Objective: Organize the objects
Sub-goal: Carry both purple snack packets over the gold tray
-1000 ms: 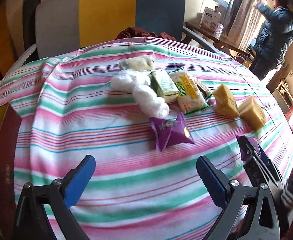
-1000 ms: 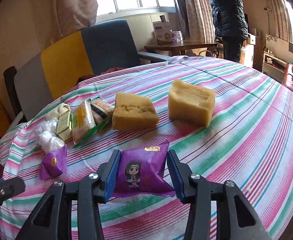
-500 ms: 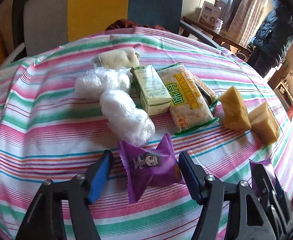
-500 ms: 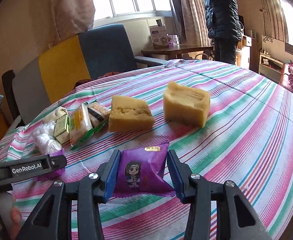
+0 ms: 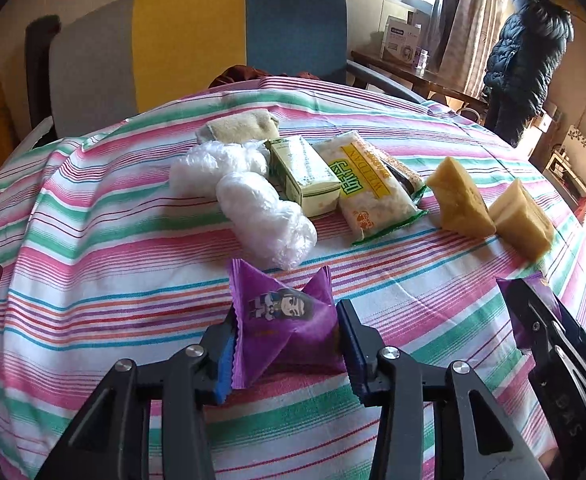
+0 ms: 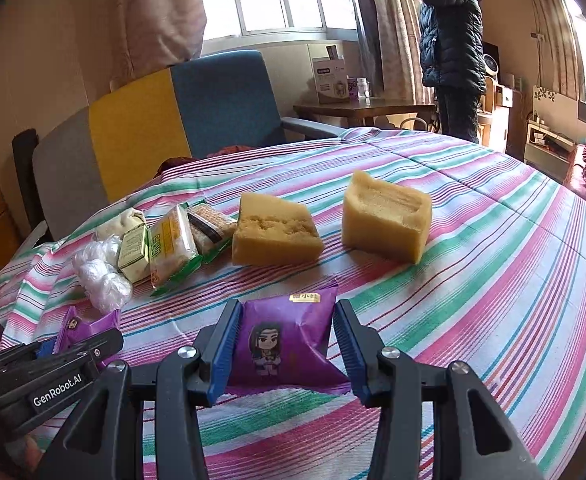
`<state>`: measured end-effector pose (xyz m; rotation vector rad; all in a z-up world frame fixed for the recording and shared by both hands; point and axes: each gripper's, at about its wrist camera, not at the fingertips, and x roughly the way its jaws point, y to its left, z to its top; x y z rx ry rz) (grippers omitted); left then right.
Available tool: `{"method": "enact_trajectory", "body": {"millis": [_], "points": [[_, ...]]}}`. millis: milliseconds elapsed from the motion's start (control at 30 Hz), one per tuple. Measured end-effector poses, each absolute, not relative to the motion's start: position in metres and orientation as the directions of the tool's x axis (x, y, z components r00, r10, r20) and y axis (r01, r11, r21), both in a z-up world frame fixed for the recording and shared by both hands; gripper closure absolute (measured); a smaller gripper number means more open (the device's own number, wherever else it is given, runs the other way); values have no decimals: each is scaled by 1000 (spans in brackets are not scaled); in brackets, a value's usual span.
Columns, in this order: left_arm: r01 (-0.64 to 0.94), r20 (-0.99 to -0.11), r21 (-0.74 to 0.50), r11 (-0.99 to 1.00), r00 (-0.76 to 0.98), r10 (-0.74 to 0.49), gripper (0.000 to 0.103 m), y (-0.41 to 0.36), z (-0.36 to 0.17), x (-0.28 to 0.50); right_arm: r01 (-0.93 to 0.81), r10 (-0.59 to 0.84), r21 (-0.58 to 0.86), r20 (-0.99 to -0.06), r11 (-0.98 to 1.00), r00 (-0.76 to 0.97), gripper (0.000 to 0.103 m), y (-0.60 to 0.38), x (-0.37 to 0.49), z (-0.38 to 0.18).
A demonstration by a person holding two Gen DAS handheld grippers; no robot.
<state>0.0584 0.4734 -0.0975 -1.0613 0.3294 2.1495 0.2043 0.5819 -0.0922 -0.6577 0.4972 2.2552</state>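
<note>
Purple foil snack packs are what both hands are dealing with right now. The left gripper (image 5: 285,344) has just been closing, and its blue pads now sit against the sides of one purple packet (image 5: 283,322) on the striped counter (image 5: 113,264), with the packet crinkled up between them. The right gripper (image 6: 283,344) is clamped around a second purple packet (image 6: 283,334), sitting flat on the cloth with the cartoon face up. I can't tell whether either packet is off the cloth yet.

The rest is lined up further back: two plastic-wrapped white bundles (image 5: 253,200), a green-and-cream carton (image 5: 305,174), a yellow cracker pack (image 5: 373,188), then two yellow sponge blocks (image 5: 459,204) off to the right. The left packet sits just in front of the nearer white bundle.

My take on doing this bit well: these wrappers are puffy and slippery, so squeeze just enough to hold without crushing what's inside. Lift straight up so the foil edge doesn't drag the tablecloth into a wrinkle or nudge that white bundle. Since the two packs match, setting them side by side seems like the sensible spot.
</note>
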Motion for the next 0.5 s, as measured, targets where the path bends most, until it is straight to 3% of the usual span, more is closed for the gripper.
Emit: {"method": "enact_trajectory", "body": {"millis": [500], "points": [[-675, -733, -195, -712, -381, 563, 59, 390, -62, 78, -706, 552, 67, -573, -705, -606, 56, 567, 195, -86]]}}
